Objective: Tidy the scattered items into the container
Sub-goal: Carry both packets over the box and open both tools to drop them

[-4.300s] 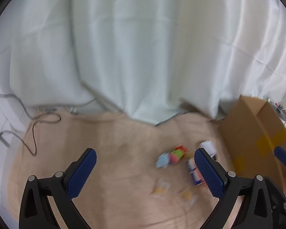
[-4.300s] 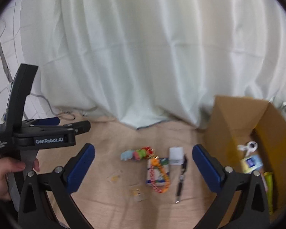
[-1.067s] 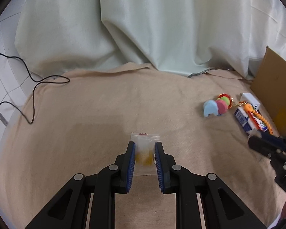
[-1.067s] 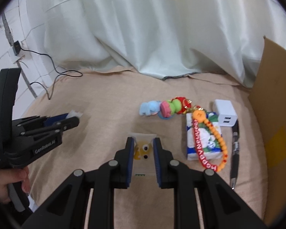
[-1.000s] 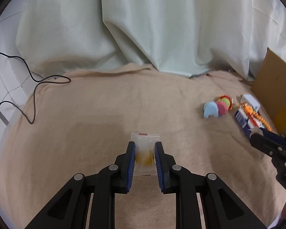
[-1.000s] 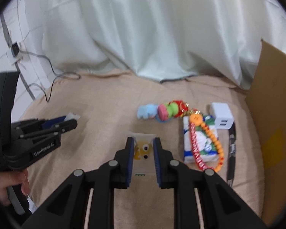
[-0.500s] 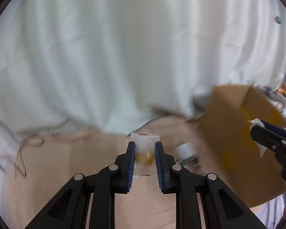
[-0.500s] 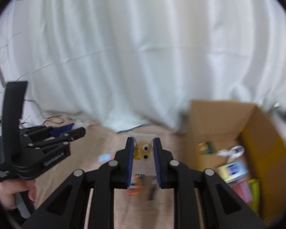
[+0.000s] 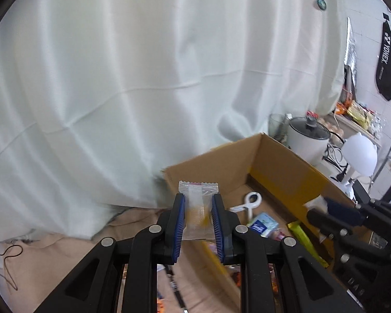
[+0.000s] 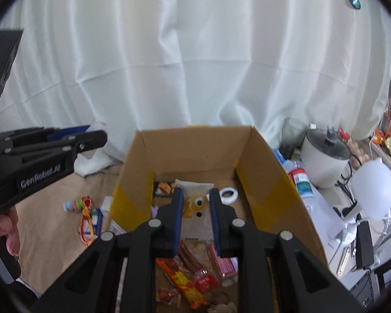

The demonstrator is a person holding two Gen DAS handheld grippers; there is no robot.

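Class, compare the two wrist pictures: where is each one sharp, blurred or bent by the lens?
Left wrist view: clear packet in the left gripper sharp, cardboard box edges smeared. Right wrist view: right gripper crisp, curtain soft; fisheye darkens both frames' corners.

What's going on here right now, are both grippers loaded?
Yes. The left gripper is shut on a clear packet with something orange inside, and the right gripper is shut on a packet with googly eyes. Both are held above the open cardboard box, which already holds snack wrappers and a white clip. A plush toy and a bead chain lie on the beige cloth beside the box.
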